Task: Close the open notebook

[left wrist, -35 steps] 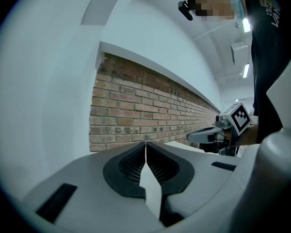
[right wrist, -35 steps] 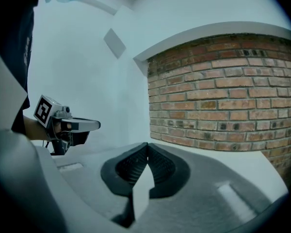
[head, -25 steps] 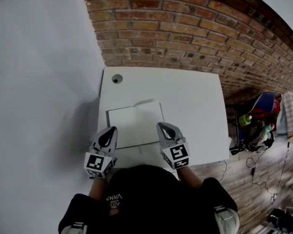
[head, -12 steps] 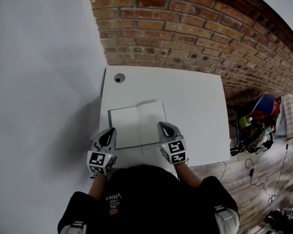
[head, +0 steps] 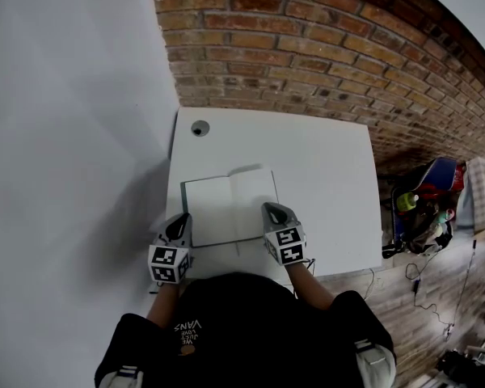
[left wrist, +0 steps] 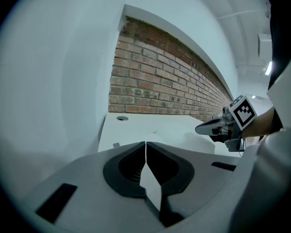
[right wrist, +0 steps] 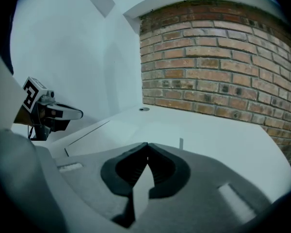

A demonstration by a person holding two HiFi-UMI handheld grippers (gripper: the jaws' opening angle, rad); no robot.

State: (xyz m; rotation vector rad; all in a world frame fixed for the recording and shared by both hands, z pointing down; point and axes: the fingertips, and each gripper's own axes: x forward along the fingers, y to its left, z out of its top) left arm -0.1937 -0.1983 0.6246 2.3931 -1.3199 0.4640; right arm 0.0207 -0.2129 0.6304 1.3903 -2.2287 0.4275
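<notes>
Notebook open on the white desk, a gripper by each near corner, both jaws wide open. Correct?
No: both grippers' jaws are shut, as each gripper view shows. The notebook lies open on the white desk, left gripper and right gripper by its near corners.

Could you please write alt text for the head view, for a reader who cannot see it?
An open notebook lies on a white table against a brick wall. Seen from above, the person holds a left hand-held gripper and a right hand-held gripper, both shut, by the notebook's near corners.
</notes>
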